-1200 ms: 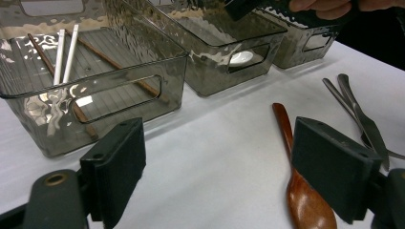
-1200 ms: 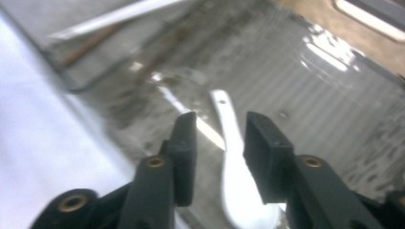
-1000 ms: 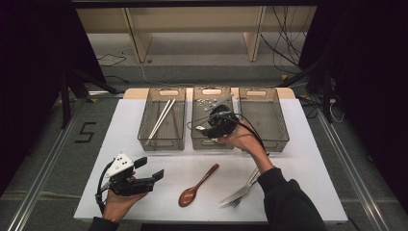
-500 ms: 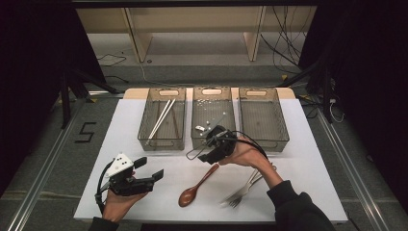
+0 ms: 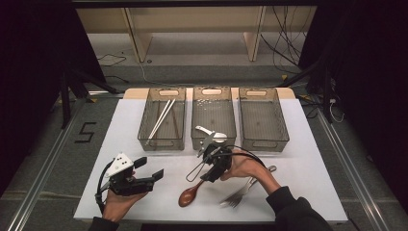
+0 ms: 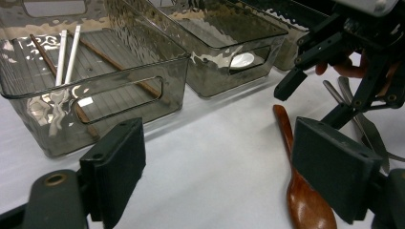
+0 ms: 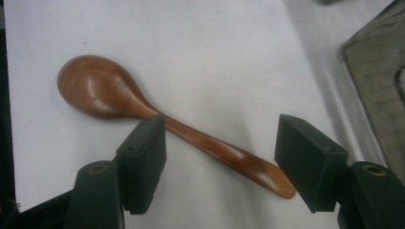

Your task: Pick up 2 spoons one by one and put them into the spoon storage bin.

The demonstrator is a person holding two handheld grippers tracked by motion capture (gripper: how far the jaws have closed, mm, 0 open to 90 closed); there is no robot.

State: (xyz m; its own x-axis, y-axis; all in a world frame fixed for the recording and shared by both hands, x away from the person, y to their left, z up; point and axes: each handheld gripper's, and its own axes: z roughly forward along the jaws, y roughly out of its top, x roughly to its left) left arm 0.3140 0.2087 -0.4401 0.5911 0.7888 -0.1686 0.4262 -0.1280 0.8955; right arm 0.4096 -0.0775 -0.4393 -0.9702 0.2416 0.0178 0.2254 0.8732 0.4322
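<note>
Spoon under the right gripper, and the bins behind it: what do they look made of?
Spoon: looks like wood, reddish brown, with a smooth glossy finish; soft highlights sit on the bowl, though coloured plastic can't be ruled out. Bins: probably smoky translucent plastic; the chopsticks show through the wall, and its surface looks rippled and shiny.

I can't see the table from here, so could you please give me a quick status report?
Right gripper open, fingers either side of the wooden spoon handle, not closed. Left gripper open, idle. Forks beside spoon, clear.
</note>
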